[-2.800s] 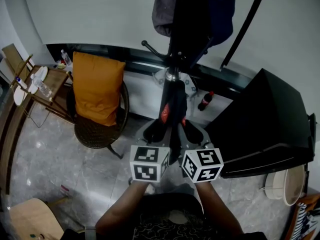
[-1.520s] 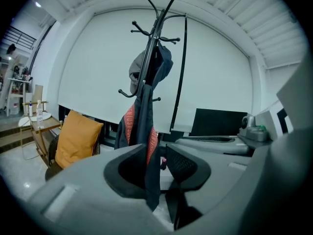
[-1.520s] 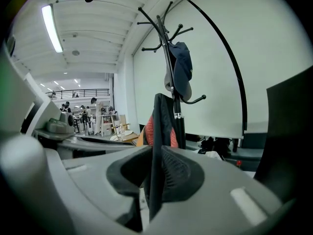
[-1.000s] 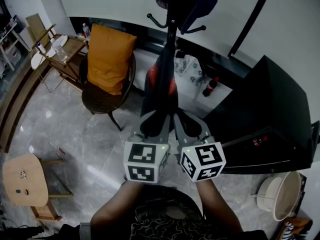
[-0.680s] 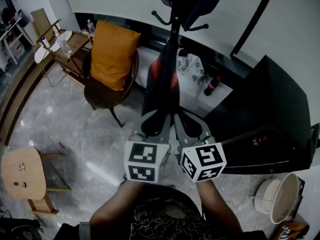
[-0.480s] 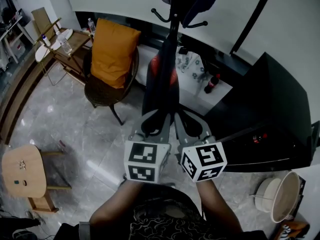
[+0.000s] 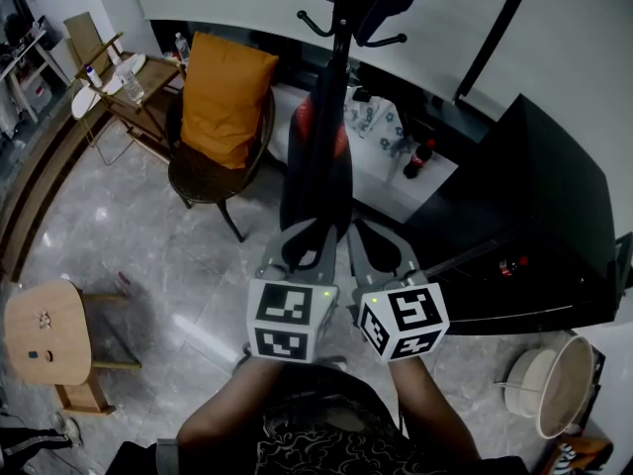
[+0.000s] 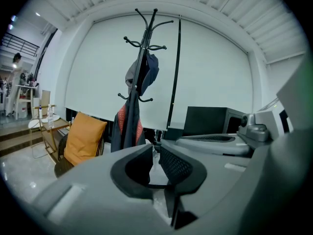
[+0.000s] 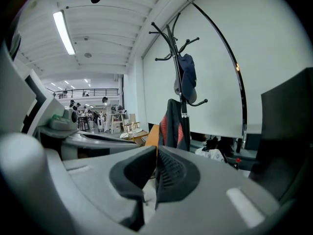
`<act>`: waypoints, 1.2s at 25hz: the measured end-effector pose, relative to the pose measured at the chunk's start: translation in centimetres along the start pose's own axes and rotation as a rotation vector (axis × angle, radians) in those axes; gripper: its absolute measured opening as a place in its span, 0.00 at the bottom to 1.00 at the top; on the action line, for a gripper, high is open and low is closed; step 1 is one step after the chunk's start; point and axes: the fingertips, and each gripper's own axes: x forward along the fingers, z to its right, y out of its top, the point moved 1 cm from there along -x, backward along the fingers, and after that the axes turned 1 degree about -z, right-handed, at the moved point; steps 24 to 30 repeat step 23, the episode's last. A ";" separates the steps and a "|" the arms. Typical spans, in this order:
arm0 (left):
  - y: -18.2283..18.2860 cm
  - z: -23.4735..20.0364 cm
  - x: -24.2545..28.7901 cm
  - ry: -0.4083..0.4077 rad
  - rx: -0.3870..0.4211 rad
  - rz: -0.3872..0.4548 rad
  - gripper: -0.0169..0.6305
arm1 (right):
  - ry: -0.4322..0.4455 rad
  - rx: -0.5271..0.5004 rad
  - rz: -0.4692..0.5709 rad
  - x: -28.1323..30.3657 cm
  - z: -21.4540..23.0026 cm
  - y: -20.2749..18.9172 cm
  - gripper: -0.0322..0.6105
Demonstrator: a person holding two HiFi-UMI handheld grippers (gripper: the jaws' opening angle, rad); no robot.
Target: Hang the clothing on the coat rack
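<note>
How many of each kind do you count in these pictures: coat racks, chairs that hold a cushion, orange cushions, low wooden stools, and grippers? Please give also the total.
coat rack: 1
chair that holds a cushion: 1
orange cushion: 1
wooden stool: 1
grippers: 2, the left gripper and the right gripper
Total: 6

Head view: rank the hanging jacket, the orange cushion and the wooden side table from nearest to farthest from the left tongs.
1. The hanging jacket, just ahead of the left tongs, on the coat rack.
2. The orange cushion, ahead and to the left, on the chair.
3. The wooden side table, far left, beyond the chair.
</note>
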 end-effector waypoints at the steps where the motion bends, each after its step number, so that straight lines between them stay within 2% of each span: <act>1: -0.1 0.1 -0.1 0.000 0.001 0.000 0.10 | 0.001 -0.001 0.001 -0.1 -0.1 0.0 0.06; 30: -0.2 2.0 -1.1 -0.002 0.010 0.010 0.09 | 0.004 0.007 0.012 -2.3 -0.1 -0.2 0.06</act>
